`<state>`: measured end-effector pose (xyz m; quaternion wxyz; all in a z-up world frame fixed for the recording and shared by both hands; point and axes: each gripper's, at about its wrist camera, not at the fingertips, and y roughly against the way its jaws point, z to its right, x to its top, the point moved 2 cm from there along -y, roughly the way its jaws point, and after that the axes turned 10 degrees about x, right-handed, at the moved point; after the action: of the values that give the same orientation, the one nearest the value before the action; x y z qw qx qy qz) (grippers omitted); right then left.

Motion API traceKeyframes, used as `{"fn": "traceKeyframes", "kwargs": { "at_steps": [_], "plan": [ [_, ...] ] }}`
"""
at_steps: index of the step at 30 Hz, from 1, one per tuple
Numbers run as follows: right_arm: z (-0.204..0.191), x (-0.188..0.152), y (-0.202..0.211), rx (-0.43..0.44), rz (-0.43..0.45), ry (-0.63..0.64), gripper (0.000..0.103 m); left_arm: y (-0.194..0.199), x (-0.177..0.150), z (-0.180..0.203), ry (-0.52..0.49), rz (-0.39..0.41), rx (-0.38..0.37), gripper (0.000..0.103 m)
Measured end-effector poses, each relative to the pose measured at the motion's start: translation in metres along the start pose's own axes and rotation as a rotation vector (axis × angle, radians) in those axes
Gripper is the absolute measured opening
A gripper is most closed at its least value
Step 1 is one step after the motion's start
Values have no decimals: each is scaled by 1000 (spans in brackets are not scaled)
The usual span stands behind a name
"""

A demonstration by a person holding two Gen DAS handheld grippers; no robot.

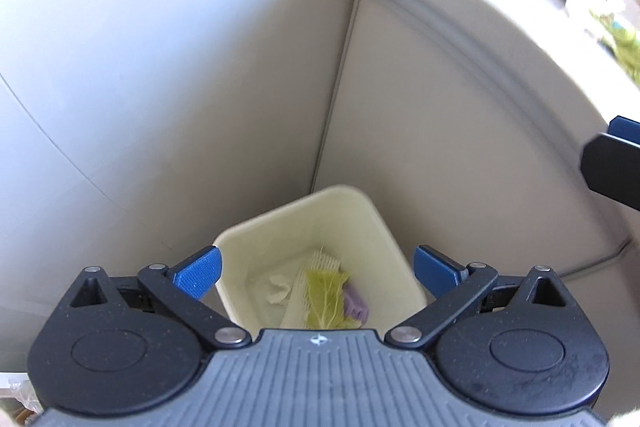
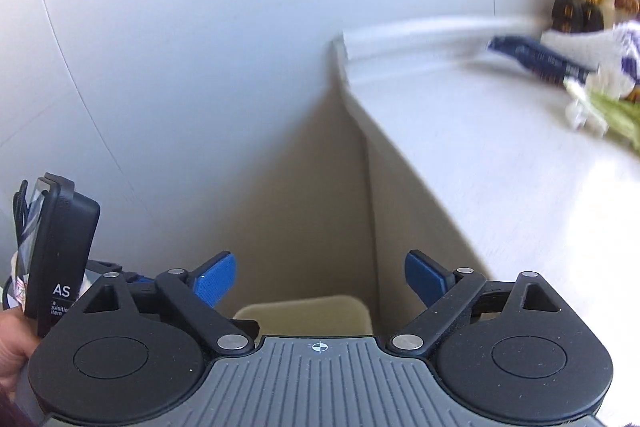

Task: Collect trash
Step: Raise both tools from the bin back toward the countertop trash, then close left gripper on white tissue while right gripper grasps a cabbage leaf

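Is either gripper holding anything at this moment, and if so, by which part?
Nothing is held. The left gripper and right gripper both have jaws wide open and empty; trash already lies in the bin below.

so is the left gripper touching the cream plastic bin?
Apart. Left wrist view: left gripper hovers open above the cream plastic bin, fingers clear of its rim.

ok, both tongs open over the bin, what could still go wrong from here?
1. More trash, a green leaf and a blue wrapper, lies on the counter; it is blurred and could be missed.
2. The bin sits tight in the wall corner, so later drops may hit its rim.
3. The two tongs, left tongs and right tongs, are close together and could bump.
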<state>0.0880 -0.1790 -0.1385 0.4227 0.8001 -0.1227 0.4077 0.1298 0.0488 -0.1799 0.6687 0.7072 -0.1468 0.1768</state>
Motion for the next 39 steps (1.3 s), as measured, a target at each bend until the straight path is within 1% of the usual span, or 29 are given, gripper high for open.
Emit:
{"fn": "traceKeyframes", "kwargs": {
  "at_steps": [3,7,9,11,13,14,21,26,29,31,35,39],
  "plan": [
    [6,16,14,-19,34,22,97,13,14,5,14,34,-4,102],
    [16,36,29,-58,87,16,99,28,34,15,14,87,-10,102],
    [27,46,41,-80,115,3,101,34,45,21,11,112,-16,102],
    [42,59,41,-108,139,-11,101,44,57,30,6,138,-23,102],
    [54,64,49,-133,157,-22,101,50,69,39,-2,163,-33,102],
    [66,68,45,-149,165,-30,101,51,74,43,-6,173,-39,102],
    [119,68,65,-254,202,-97,101,57,109,84,-44,227,-86,102],
    [162,63,74,-334,199,-142,101,54,134,121,-101,255,-138,102],
    [183,63,75,-363,201,-150,101,50,148,146,-148,273,-167,102],
    [192,66,73,-358,195,-115,101,47,159,162,-182,284,-191,102],
    [203,77,61,-327,158,34,101,41,183,188,-214,296,-239,102],
    [211,85,40,-316,89,182,99,34,206,216,-256,309,-288,100]
  ]
}}
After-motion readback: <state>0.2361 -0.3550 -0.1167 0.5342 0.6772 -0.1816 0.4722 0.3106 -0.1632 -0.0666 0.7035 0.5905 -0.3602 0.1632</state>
